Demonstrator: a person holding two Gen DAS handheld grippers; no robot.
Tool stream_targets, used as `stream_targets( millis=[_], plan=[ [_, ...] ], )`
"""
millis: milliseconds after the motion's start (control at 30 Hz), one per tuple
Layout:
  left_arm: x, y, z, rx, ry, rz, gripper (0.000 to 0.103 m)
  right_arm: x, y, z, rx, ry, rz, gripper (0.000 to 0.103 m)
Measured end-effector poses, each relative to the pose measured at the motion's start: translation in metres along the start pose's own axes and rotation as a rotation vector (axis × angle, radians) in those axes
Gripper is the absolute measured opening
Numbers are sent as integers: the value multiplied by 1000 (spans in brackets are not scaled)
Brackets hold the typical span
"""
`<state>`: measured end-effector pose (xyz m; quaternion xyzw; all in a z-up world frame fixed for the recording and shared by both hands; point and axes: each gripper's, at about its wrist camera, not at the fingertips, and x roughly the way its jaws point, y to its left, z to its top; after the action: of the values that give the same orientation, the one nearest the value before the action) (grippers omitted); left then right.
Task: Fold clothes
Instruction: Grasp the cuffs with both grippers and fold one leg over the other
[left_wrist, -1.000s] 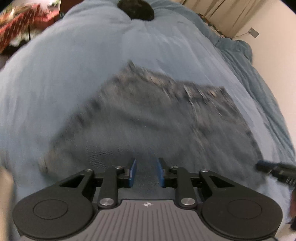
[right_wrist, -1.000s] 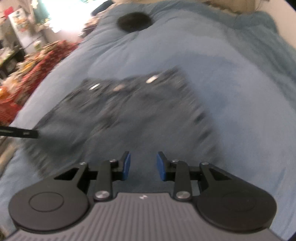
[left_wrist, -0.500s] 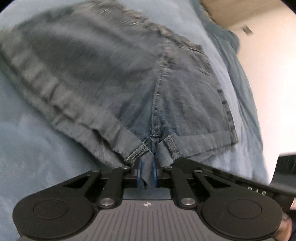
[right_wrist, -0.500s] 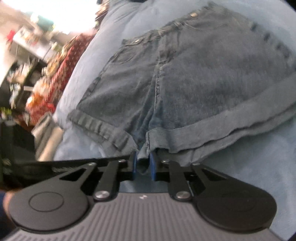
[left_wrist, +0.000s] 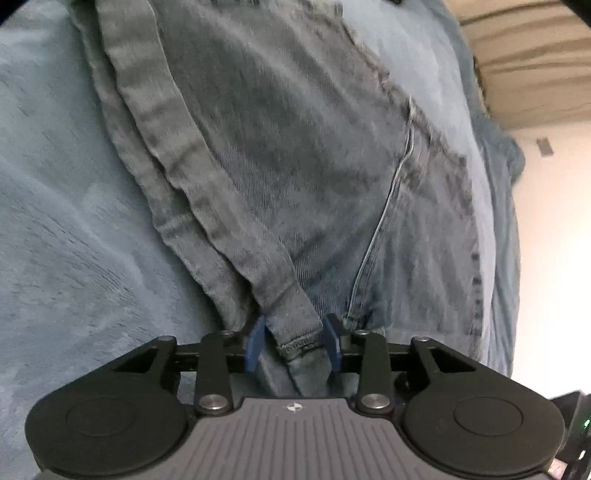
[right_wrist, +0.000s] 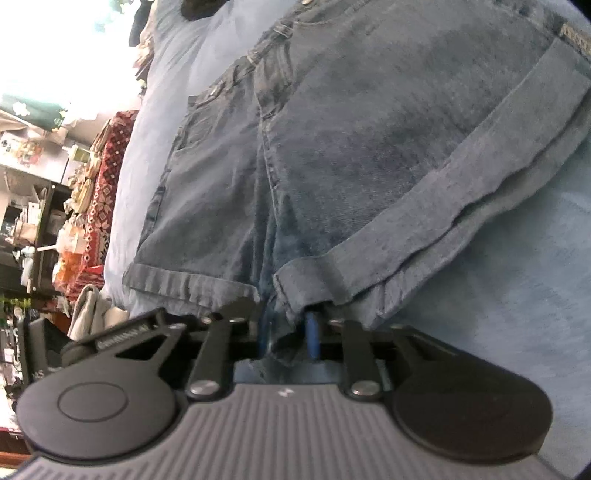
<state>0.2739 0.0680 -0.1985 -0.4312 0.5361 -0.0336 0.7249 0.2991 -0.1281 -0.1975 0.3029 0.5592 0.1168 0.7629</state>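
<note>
A pair of blue denim shorts lies flat on a light blue bedspread, with its rolled leg cuffs toward me. My left gripper is low at the inner end of one cuff. Its jaws are opening, and the cuff hem lies loosely between the blue pads. In the right wrist view the shorts fill the frame. My right gripper is at the crotch end of the other cuff, its jaws closing with bunched denim pinched between them. The left gripper's body shows beside it.
The bedspread spreads out to the right of the shorts. Past the bed's left edge are a red patterned cloth, cluttered shelves and a pale cloth heap. A cream wall and a curtain lie beyond the bed.
Both grippers came down from above the shorts to the cuffs by the crotch and rolled. The left jaws closed on the hem, then spread; the right jaws narrowed onto denim.
</note>
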Motion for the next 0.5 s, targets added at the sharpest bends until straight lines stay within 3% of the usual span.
stream_targets(
  millis=[67,200,267,333,500],
  plan=[
    [3,2,0,-23,3,2,33,7,1,-2,2,14,-11,8],
    [0,11,2,-105,-3,21,18,4,-2,-5,37,10,8,8],
    [-2,12,1,-115,-17,18,18,2,-4,-3,47,6,11,8],
    [-3,14,-1,-124,-28,7,26,1,-3,-3,36,6,14,8],
    [-4,15,4,-127,-116,50,26,2,-3,-2,31,8,23,8]
  ],
)
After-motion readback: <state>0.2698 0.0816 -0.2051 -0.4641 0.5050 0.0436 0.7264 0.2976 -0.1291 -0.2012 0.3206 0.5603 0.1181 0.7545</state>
